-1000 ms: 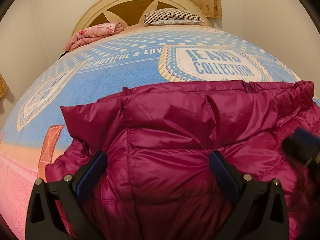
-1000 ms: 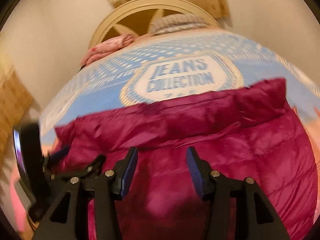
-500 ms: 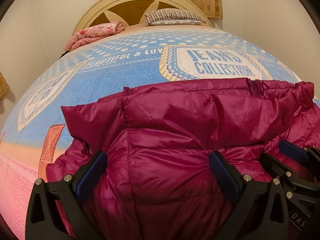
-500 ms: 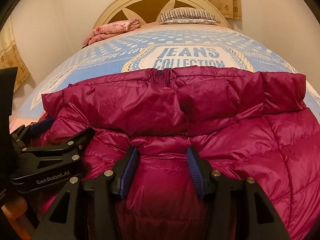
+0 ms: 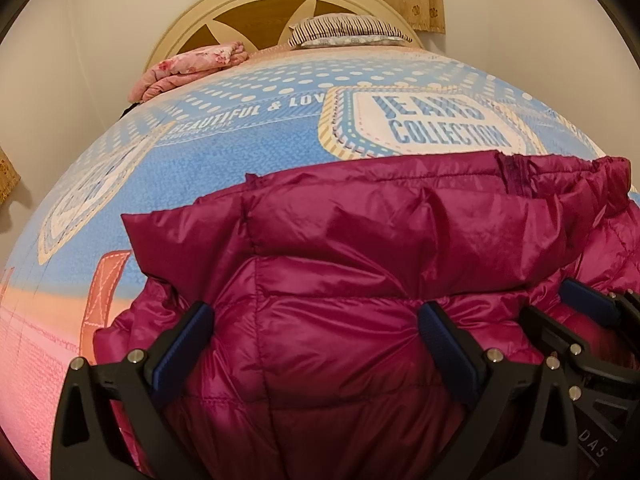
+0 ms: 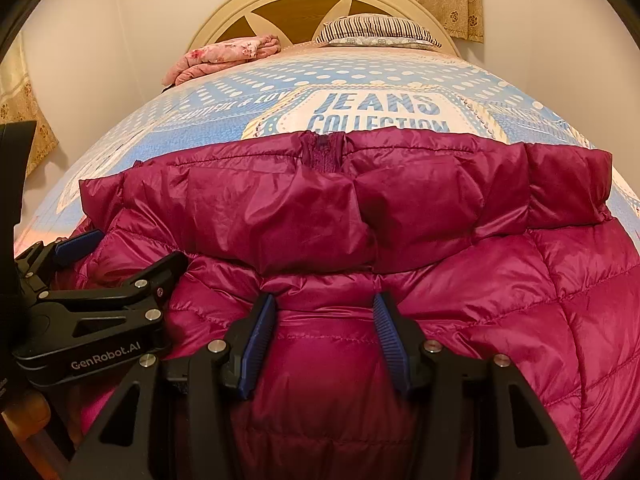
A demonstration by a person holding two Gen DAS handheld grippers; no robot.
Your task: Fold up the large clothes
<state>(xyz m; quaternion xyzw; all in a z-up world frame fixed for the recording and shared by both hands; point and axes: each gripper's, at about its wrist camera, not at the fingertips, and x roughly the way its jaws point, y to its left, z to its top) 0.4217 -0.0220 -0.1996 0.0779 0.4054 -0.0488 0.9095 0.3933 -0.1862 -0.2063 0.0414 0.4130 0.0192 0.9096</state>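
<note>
Blue ribbed pads line both tools, and each pair stands apart with puffed cloth bulging between them. The left gripper [image 5: 316, 324] has its jaws spread wide over the magenta down jacket [image 5: 360, 248], the pads sinking into the quilting at either side of a broad panel; nothing is pinched flat, so I judge it open and pressing down or poised to gather, not clamped. The right gripper [image 6: 324, 320] has its jaws set closer, straddling a narrow ridge of the same jacket just below the folded-over band, yet a clear gap remains between the pads and the cloth keeps its full loft there, so it too reads as apart and not gripping. Both tools sit side by side on the near part of the jacket, the left one to the left of the right, close enough that each shows in the other's view. That placement likely serves to steady or take hold of the near edge for a further fold.

The jacket lies on the bedspread [image 5: 248, 148], its far band, with the zipper [image 6: 324, 152] in the middle, turned over toward the tools and lying just short of the "JEANS COLLECTION" print. Beyond the jacket, at the headboard [image 6: 320, 4], rest one striped pillow [image 6: 376, 30] and one folded pink floral cloth [image 6: 228, 56], well apart from the jacket.

Count: two grippers, four pads, one jacket, one pillow, one pink cloth.
</note>
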